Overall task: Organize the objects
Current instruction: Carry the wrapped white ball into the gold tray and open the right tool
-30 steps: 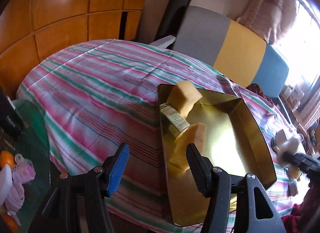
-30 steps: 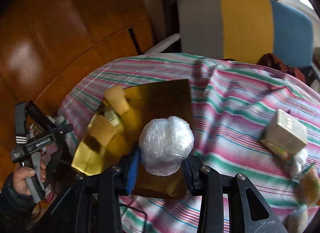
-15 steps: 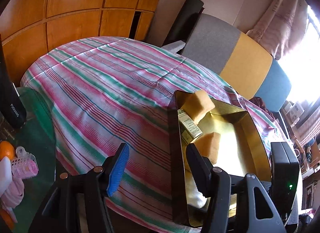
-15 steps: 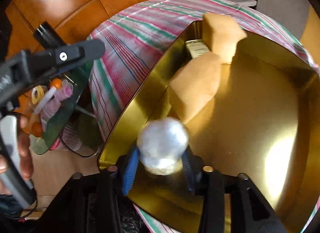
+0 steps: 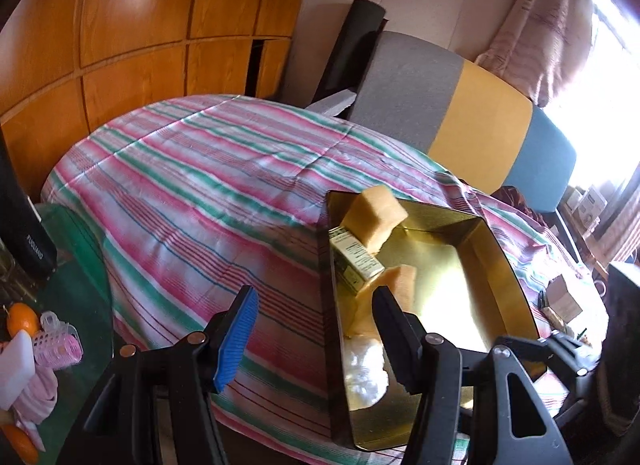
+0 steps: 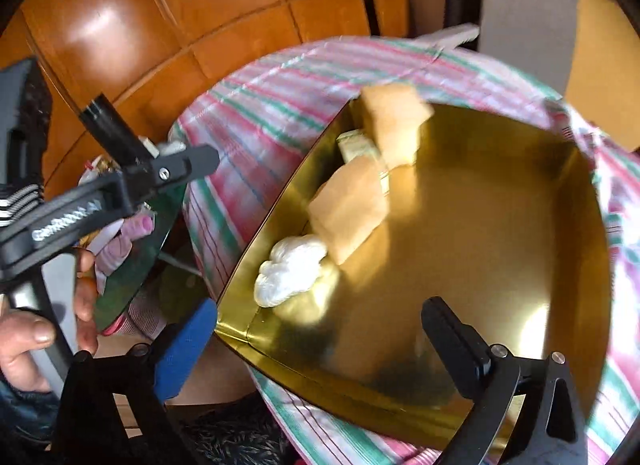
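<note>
A gold tray sits on the striped tablecloth. In it lie two yellow sponges, a small printed box and a white plastic-wrapped ball in the near left corner; the ball also shows in the left wrist view. My right gripper is open and empty just above the tray's near edge. My left gripper is open and empty over the tray's left rim; it also shows in the right wrist view.
The striped tablecloth covers the round table. A grey, yellow and blue chair back stands behind it. Small boxes lie at the right. A green side table with oranges and hair rollers stands at the left. Wooden panels line the wall.
My right gripper brought the wrapped ball into the tray, opened and let it go in the near left corner, then drew back. My left gripper stayed open.
</note>
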The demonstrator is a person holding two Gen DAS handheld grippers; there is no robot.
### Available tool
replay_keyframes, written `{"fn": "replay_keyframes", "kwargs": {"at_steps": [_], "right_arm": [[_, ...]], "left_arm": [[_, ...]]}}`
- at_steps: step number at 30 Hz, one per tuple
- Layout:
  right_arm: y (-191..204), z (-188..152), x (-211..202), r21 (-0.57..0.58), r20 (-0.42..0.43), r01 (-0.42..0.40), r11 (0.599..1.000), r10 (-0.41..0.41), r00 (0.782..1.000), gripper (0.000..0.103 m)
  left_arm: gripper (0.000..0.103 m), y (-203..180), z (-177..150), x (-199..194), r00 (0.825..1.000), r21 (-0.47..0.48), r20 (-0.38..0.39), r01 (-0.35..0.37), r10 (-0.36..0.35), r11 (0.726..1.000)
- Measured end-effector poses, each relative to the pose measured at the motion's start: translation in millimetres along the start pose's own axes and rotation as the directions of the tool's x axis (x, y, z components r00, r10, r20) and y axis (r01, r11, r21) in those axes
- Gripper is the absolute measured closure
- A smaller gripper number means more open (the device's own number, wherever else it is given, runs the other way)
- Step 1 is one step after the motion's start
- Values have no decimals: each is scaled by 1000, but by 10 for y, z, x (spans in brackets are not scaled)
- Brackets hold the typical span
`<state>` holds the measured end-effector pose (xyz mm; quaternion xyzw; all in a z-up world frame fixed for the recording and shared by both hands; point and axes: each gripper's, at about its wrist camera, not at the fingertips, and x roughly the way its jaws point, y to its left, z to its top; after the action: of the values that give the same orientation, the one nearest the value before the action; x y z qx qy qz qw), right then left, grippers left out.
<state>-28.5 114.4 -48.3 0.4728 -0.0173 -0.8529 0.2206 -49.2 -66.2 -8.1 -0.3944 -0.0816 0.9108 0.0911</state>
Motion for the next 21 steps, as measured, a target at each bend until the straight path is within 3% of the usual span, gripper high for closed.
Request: {"fn": "replay_keyframes", "kwargs": {"at_steps": [6, 12, 16, 21], "right_arm": [[-288, -112, -521, 45, 91, 61, 997, -65, 994, 0], [-792, -324, -919, 145, 120, 141, 979, -158, 980, 0], [-1242, -507, -1185, 240, 125, 199, 950, -234, 964, 0], [-1907, -785, -1625, 358, 114, 308, 881, -369, 923, 0]], "left_arm": [[43, -261, 4, -75, 1000, 69, 7, 25, -26, 997], [43, -611, -26, -80, 998, 147, -17, 68, -66, 987], [43, -892, -56, -55, 995, 205, -39, 100, -94, 974], [43, -1271, -89, -3, 989, 283, -72, 143, -128, 948]]}}
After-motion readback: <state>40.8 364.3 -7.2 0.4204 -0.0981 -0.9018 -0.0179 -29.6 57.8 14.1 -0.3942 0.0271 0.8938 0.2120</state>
